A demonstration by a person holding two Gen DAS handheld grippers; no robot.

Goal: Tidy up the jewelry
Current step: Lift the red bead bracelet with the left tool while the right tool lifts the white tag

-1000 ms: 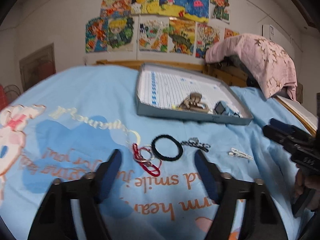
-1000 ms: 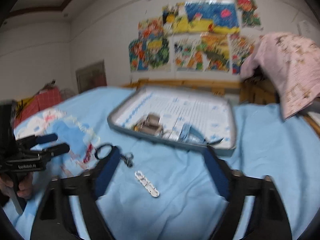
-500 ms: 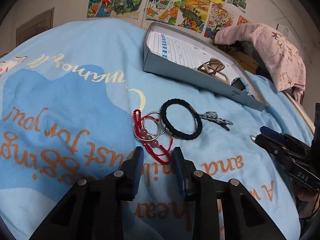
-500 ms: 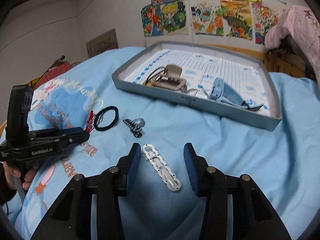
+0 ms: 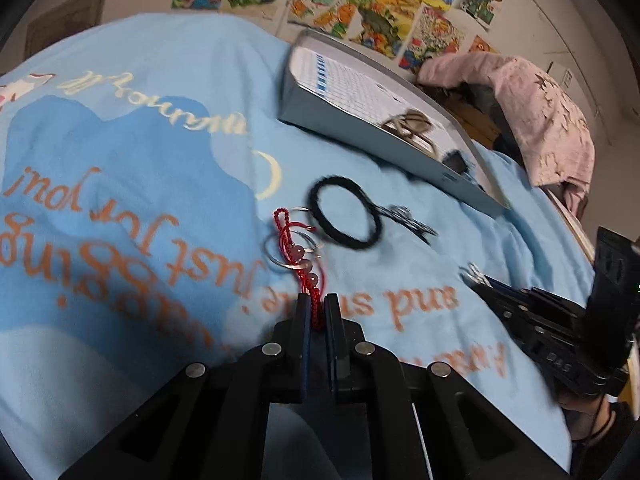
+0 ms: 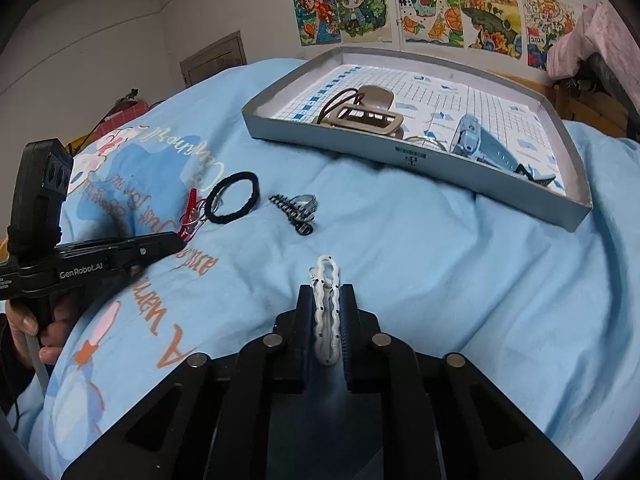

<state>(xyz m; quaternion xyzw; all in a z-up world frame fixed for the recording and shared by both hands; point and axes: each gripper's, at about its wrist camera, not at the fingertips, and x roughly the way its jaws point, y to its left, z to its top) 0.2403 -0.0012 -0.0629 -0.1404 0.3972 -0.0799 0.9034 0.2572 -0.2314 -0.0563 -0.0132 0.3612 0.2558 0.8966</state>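
Soft, even indoor light fills both views, fairly dim, with no hard glare. The pale blue printed bedspread (image 5: pixel 168 152) reads clearly, carrying only faint shadows in its folds. Motion blur smears the shallow grey cardboard tray (image 5: pixel 362 136) in the left wrist view; the right wrist view is sharper. Fisheye bending curves every edge, and the corners fall to black.

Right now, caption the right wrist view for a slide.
Right gripper closing on white hair clip on blue blanket, grey tray beyond.
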